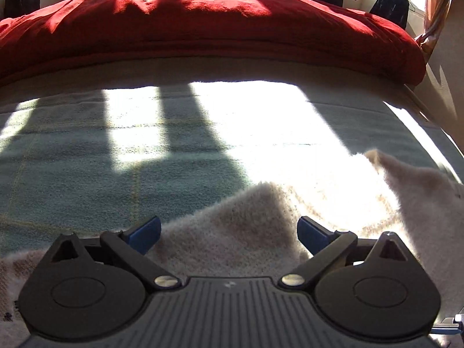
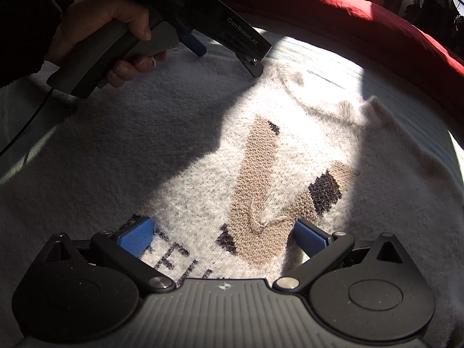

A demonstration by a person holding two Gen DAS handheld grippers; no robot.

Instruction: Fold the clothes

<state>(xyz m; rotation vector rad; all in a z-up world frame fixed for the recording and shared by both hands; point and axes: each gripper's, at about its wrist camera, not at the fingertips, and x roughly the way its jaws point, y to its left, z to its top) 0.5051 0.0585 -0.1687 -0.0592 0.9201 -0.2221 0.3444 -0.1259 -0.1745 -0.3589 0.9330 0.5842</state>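
2 gaping claws (image 1: pixel 229 233) (image 2: pixel 223 233) over sweater (image 2: pixel 203 150), red duvet (image 1: pixel 203 29) beyond.

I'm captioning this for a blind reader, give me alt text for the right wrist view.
Open blue-padded right tongs hover over a fluffy white knitted sweater with a tan and dark pattern, spread flat. A hand holds the left tongs at its far edge, before a red quilt.

Sweater (image 2: pixel 203 150): fuzzy cream-white knit, tan motif with dark brown blocks toward 4 o'clock, dark lettering at 6 o'clock. Bed cover (image 1: pixel 87 168): pale green, faint yellow check lines; duvet (image 1: pixel 203 29) at 12 o'clock, deep red. Both grippers' pads (image 2: pixel 136 236): blue, on black.
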